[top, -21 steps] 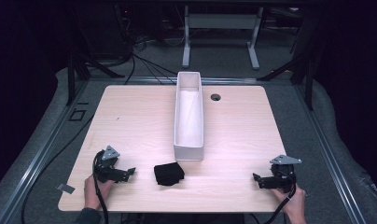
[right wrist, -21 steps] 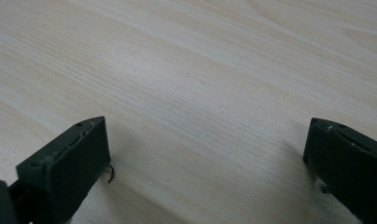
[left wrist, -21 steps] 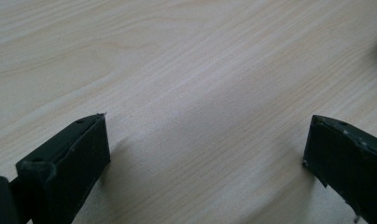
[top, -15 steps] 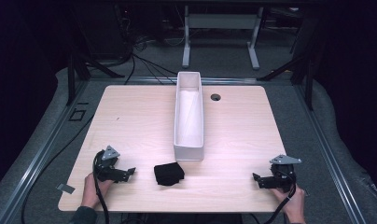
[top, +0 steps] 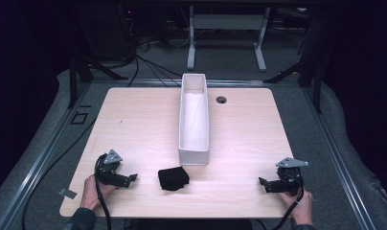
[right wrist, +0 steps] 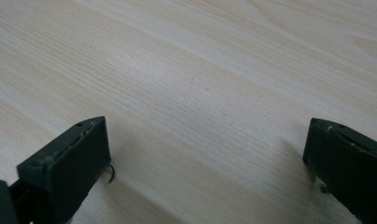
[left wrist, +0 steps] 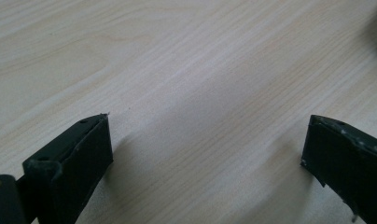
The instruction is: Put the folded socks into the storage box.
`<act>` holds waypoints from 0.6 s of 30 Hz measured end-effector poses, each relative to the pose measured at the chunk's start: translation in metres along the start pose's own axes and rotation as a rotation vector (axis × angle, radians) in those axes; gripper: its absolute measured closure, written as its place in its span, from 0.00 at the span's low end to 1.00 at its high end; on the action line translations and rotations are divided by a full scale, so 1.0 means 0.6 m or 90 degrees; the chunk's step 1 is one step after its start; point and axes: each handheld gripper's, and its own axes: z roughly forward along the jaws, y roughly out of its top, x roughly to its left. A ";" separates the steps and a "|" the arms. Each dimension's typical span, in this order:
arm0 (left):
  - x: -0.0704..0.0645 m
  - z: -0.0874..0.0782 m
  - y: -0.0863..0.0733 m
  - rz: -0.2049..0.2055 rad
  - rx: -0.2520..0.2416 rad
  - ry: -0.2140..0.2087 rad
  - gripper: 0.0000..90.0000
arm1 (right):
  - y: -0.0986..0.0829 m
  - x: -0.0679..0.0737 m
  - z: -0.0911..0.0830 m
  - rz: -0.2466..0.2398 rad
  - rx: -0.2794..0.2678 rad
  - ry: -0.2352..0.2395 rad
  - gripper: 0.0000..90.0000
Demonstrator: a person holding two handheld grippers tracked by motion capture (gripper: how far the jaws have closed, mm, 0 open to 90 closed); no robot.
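A folded black cloth (top: 173,178) lies on the wooden table (top: 134,124) near its front edge, just in front of a long white bin (top: 194,120). My left gripper (top: 131,178) rests low at the front left, pointing toward the cloth, a short way off from it. Its jaws stand wide apart over bare wood in the left gripper view (left wrist: 205,154). At the front right sits my right gripper (top: 263,183), pointing left, far from the cloth. Its jaws are also spread with nothing between them (right wrist: 207,158).
The white bin runs lengthwise down the table's middle, from the back edge to near the cloth. A round cable hole (top: 221,99) sits right of the bin at the back. Cables trail off the front edge by each hand.
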 end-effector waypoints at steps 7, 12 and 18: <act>0.002 -0.020 0.013 0.006 0.006 -0.035 0.00 | 0.004 0.000 0.003 -0.017 0.005 0.017 0.00; -0.001 -0.040 0.037 0.036 0.044 -0.060 0.00 | 0.006 -0.001 0.004 -0.027 0.014 0.027 0.00; -0.017 -0.062 0.064 0.090 0.057 -0.089 0.00 | 0.009 -0.003 0.006 -0.036 0.012 0.038 0.00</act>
